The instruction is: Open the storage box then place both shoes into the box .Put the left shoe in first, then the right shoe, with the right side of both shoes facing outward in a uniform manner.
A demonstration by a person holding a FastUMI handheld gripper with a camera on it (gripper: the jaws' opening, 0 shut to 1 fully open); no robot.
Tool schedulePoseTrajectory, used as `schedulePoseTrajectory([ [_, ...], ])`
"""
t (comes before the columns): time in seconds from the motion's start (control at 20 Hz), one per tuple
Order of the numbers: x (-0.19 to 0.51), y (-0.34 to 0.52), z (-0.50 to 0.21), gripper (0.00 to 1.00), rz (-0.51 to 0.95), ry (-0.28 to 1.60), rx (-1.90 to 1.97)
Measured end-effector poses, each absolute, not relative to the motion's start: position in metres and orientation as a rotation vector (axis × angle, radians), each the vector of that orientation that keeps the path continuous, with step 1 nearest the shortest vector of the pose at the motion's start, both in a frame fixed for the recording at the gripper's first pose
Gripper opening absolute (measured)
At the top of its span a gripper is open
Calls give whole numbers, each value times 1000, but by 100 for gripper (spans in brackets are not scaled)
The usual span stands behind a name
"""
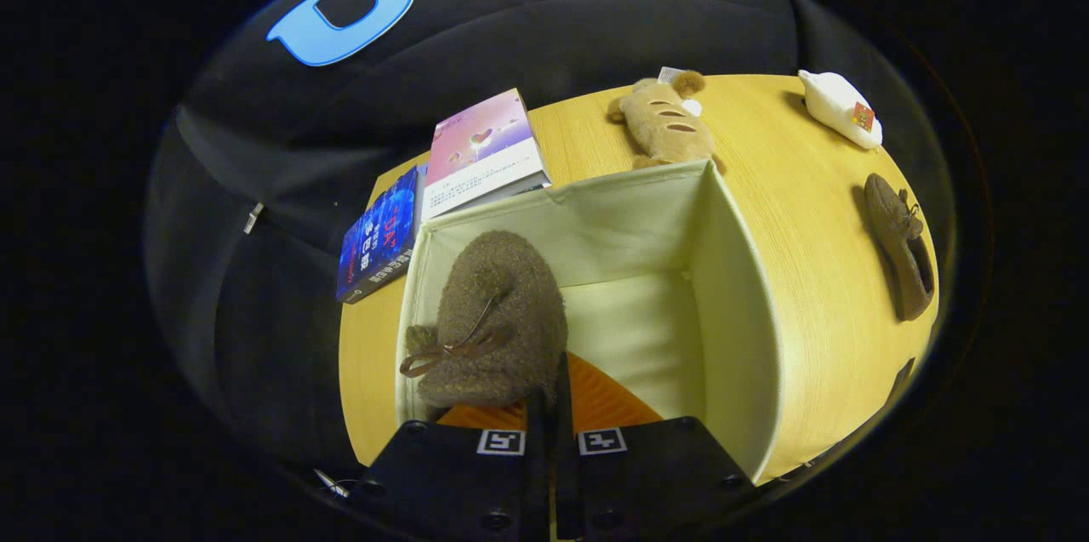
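**First shoe going into box, second waits on worktop**

Tongs [551, 406] are closed tight on the rear edge of the fuzzy brown shoe [493, 316]; fingers [595, 397] are orange, pressed w/ almost no gap, so the pinch looks like it's on a thin bit of collar or sole. Shoe hangs inside the open storage box [732, 270], near its left wall, toe pointing away from the tongs, lace bow on top. Probably kept to that side to leave room for the 2nd shoe alongside. Can't tell if the shoe touches the box floor yet.

Other shoe [900, 248] lies on the worktop [808, 185], well apart to the right of the box, next in line.

Also on the worktop beyond the box: two books [485, 155], a plush toy [664, 123], and a white object [840, 108] at the far right corner.

Judgement: box is open, placing no. 1 is in hand, release not done.
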State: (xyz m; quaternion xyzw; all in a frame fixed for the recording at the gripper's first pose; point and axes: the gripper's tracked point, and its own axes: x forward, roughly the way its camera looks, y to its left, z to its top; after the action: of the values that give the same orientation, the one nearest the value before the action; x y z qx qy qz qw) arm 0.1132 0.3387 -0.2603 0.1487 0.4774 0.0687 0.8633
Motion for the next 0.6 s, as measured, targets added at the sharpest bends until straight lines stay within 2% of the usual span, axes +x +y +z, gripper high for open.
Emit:
schedulePoseTrajectory([
  [0.05, 107, 344, -265, 15, 158, 1029, 313],
  [0.2, 87, 347, -268, 48, 218, 1091, 270],
  [0.35, 85, 348, -253, 100, 292, 1029, 237],
  [0.6, 83, 317, -203, 99, 352, 918, 199],
])
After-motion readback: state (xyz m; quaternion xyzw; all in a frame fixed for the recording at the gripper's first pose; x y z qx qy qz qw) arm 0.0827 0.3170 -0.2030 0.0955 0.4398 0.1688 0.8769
